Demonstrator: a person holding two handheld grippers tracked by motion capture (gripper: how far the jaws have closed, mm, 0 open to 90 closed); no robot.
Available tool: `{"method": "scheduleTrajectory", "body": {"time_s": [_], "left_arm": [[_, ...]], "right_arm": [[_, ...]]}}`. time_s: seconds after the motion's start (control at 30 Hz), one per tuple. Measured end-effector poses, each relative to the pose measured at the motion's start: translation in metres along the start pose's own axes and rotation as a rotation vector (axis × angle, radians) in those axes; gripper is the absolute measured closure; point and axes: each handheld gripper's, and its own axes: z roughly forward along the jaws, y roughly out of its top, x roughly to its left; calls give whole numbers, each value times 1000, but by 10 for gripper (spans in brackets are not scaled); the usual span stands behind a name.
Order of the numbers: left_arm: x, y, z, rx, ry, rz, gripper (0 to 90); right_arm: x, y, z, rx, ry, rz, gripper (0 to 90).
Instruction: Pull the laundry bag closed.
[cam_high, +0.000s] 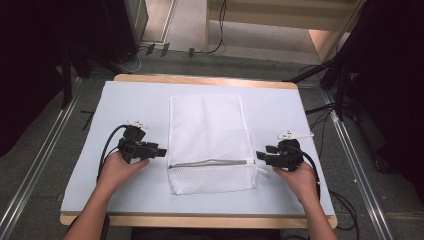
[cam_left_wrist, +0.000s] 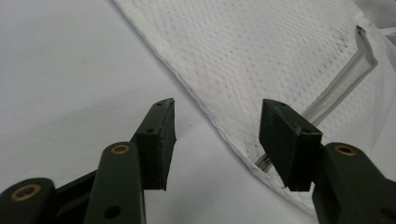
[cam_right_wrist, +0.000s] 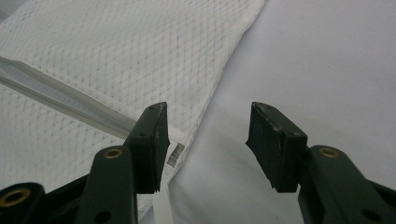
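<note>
While the white mesh laundry bag (cam_high: 210, 145) lies flat at the middle of the pale mat (cam_high: 90, 165), its zipper (cam_high: 212, 162) running across near my edge, I have a gripper at each end of that zipper. My left gripper (cam_high: 162, 151) sits just beside the bag's left edge, jaws open, holding nothing. My right gripper (cam_high: 260, 155) is at the right edge, jaws likewise apart around the zipper's end without pressing.

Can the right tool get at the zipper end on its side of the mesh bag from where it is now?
Probably yes. The right tool is open beside the mesh bag's edge, and the zipper end lies just ahead of its jaws with nothing between them.
</note>
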Motion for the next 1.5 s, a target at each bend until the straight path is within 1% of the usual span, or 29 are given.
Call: {"method": "scheduleTrajectory", "body": {"time_s": [0.03, 0.07, 0.13, 0.2, 0.27, 0.37, 0.5, 0.57, 0.63, 0.67, 0.77, 0.9, 1.03, 1.27, 1.5], "left_arm": [[1, 0, 0, 2, -6, -2, 443], [1, 0, 0, 2, -6, -2, 429], [3, -2, -1, -9, -15, -19, 405], [4, -4, -2, -14, -17, -20, 380], [5, -4, -3, -20, -22, -24, 371], [5, -5, -3, -21, -23, -17, 365], [5, -7, 0, -4, -7, -17, 378], [6, -7, 0, -2, -7, -15, 380], [6, -7, 0, -2, -4, -13, 388], [6, -7, 0, -4, -6, -13, 390], [5, -7, 1, -1, -8, -5, 397], [4, -6, 2, 4, -4, 3, 409], [3, -6, 2, 8, -13, 2, 446], [3, -6, 2, 6, -18, 4, 496], [3, -5, 1, 12, -20, 6, 494]], "right_arm": [[0, 0, -1, 3, 3, 9, 514], [0, 0, -1, 3, 3, 9, 514], [0, 2, -3, 2, 12, 28, 549], [-1, 2, -3, 5, 30, 47, 556], [-2, 2, -2, 21, 39, 54, 558], [-1, 1, 1, 40, 36, 51, 559], [0, 2, 1, 50, 36, 48, 559], [0, 1, 1, 49, 37, 40, 559], [1, 1, 2, 56, 28, 16, 551], [1, 1, 2, 58, 18, 10, 547], [1, 0, 1, 53, 11, -11, 533], [1, -1, 1, 51, 7, -6, 530], [0, -2, 1, 61, 21, 12, 534], [2, -2, 1, 63, 29, 22, 539], [2, -1, 1, 69, 36, 39, 549]]}}
